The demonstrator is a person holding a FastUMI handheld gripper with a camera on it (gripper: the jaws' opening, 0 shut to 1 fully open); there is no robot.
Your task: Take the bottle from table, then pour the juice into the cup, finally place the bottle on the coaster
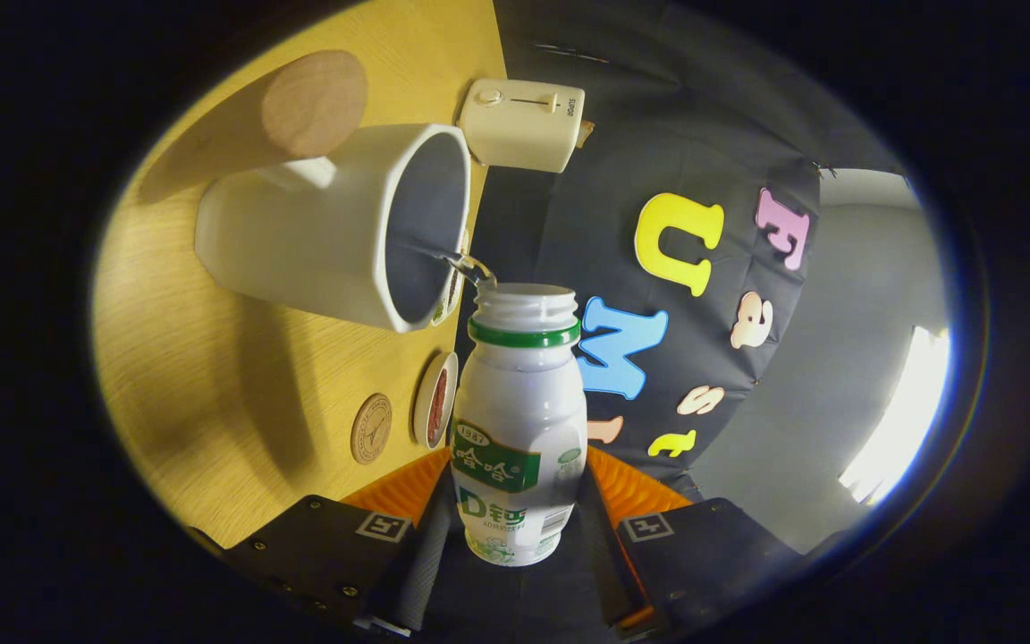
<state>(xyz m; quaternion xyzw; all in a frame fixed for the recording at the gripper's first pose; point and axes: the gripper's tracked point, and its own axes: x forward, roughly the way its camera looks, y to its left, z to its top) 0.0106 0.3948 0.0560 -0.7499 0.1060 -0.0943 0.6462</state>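
Note:
My gripper [515,510] is shut on a small white bottle [519,420] with a green neck ring and green label, one finger pressing on each side of it. The view is rolled sideways, so the bottle is tipped. A thin clear stream [466,262] runs from its open mouth into the white mug [336,228] just beyond it. The mug stands on the wooden table [211,358], handle facing away from the bottle. A round wooden coaster [314,103] lies on the table on the far side of the mug. How full the mug is stays hidden.
A cream toaster [524,123] stands at the table's back edge beyond the mug. A small white dish with dark red contents [435,399] and a small round brown disc [371,427] lie on the table near the fingers. The black cloth wall hangs behind the table.

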